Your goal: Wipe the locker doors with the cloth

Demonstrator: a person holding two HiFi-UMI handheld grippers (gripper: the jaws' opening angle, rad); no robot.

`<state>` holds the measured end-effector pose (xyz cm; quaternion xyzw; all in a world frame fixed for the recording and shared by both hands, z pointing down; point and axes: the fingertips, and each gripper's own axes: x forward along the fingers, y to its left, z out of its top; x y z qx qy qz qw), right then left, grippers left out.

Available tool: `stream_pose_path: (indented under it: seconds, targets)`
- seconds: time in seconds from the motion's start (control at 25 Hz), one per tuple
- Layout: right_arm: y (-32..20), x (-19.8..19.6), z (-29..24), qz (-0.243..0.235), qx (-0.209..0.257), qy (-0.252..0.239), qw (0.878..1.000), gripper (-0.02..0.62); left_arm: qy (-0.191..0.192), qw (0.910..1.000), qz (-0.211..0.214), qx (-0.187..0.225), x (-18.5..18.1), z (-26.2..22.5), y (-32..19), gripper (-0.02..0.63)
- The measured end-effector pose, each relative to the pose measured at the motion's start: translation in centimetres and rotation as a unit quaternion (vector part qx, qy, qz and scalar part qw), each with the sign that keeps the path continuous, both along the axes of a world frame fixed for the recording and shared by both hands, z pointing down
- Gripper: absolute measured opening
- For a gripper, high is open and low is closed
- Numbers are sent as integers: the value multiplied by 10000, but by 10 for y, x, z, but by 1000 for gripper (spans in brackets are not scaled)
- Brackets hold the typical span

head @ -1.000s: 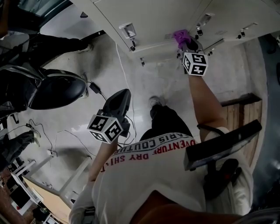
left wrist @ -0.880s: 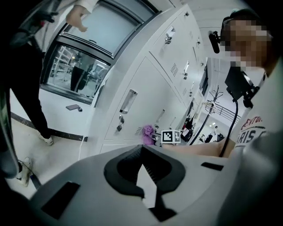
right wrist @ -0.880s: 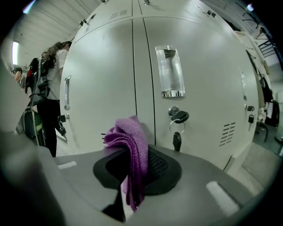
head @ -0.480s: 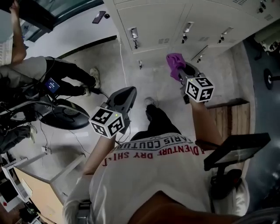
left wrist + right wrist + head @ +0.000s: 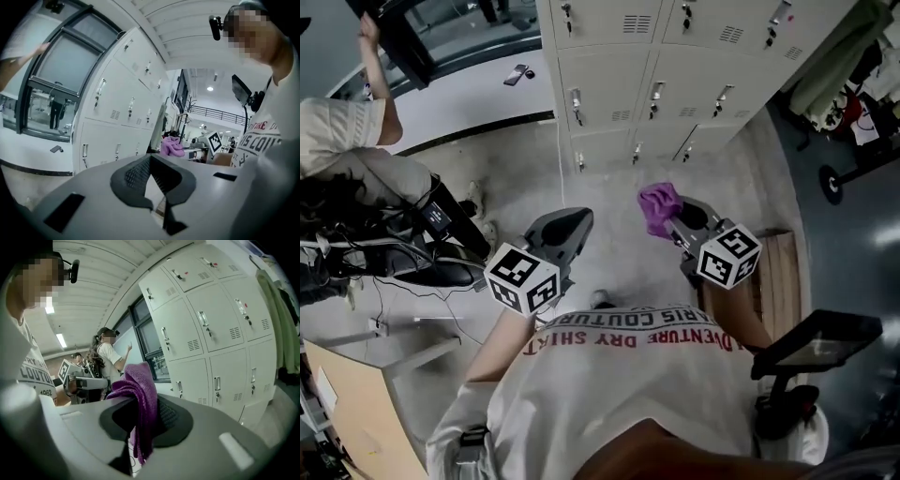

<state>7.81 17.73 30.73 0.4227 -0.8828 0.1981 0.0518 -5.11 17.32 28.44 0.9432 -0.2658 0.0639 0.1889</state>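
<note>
Wearer's white printed T-shirt (image 5: 637,375) fills the bottom of the head view.

Left gripper (image 5: 151,160): jaws closed tip to tip, nothing between them.

Right gripper (image 5: 142,406): jaws clamped on the purple cloth (image 5: 139,380), which bunches above the pads and hangs down between them.

Only the head view shows both grippers in the air over the floor (image 5: 609,178), with the cloth well short of the locker doors (image 5: 694,80).

The right gripper view shows a bystander (image 5: 108,355) standing by a window, arm raised. The head view catches only an arm and pale sleeve at top left.

Floor is pale, mottled concrete, with cables (image 5: 356,253) at left and wooden slats (image 5: 780,272) at right.

Lockers are pale, in stacked rows, doors closed. A white ledge (image 5: 478,94) runs beside them.
</note>
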Motion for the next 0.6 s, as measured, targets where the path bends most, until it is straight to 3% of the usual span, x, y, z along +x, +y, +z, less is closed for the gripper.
stream_pose_path:
  seconds: [0.28,0.6]
  targets:
    - [145,31,-29,-283,352,-262,9986,54,171,9991,-100,364,40,-33,148,0]
    - [417,113,-37,-316,418,-617,9967,54,252,9990,10,360,129,-39,412,0]
